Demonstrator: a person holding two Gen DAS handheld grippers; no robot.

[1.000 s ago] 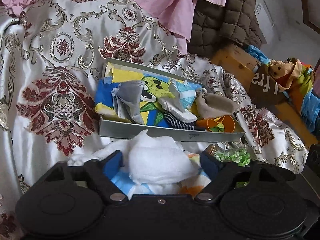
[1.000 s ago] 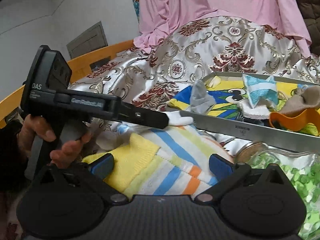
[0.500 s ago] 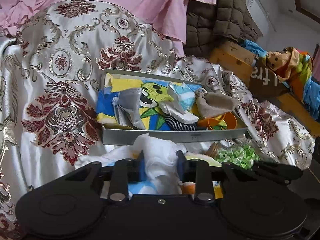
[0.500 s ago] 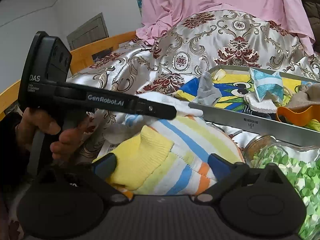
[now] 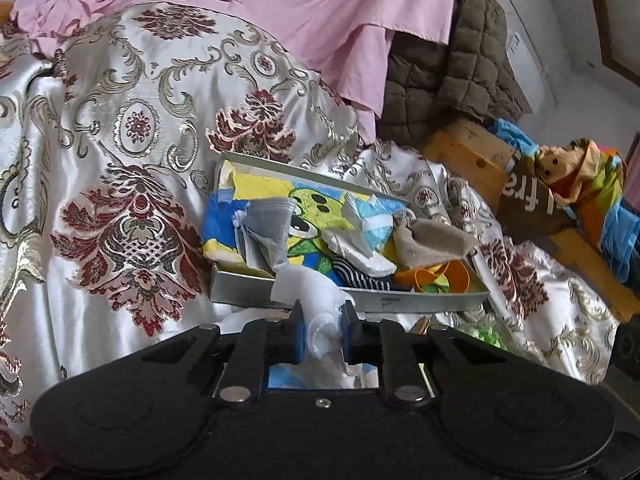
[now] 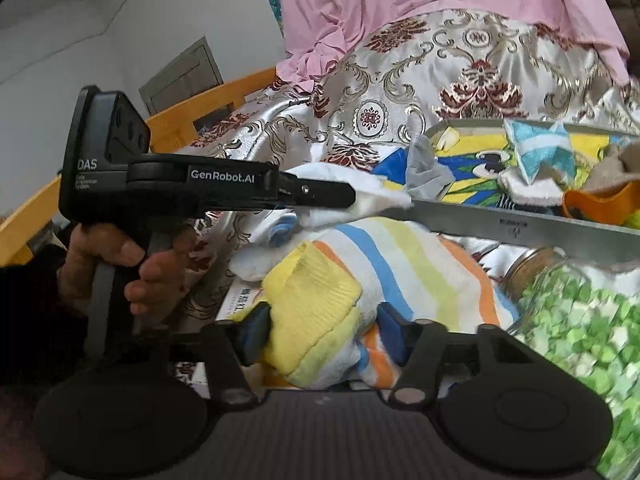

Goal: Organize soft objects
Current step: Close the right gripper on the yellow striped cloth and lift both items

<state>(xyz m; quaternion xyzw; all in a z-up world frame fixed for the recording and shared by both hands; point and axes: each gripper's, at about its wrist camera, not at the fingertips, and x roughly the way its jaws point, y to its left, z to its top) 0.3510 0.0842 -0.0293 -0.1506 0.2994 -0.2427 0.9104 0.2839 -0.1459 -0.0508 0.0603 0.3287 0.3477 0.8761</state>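
My left gripper (image 5: 322,334) is shut on a white cloth (image 5: 316,300), pinched just in front of the metal tray (image 5: 248,290). In the right wrist view the same left gripper (image 6: 352,199), held by a hand (image 6: 116,252), grips the white cloth (image 6: 380,200) at the tray's (image 6: 520,227) front wall. My right gripper (image 6: 324,334) has its jaws closing, and its pads press on the yellow cuff of a striped sock (image 6: 316,300). The tray holds several small socks, among them a grey sock (image 5: 268,228).
A glass jar of green bits (image 6: 580,320) lies right of the striped sock. A patterned satin cover (image 5: 120,160) drapes the surface, with pink fabric (image 5: 320,12) and a brown quilted jacket (image 5: 452,80) behind. A wooden frame (image 5: 472,156) and a stuffed toy (image 5: 560,168) sit to the right.
The left jaws closed from wide onto the white cloth, which now stands bunched and raised between them. The right jaws narrowed onto the striped sock's cuff.
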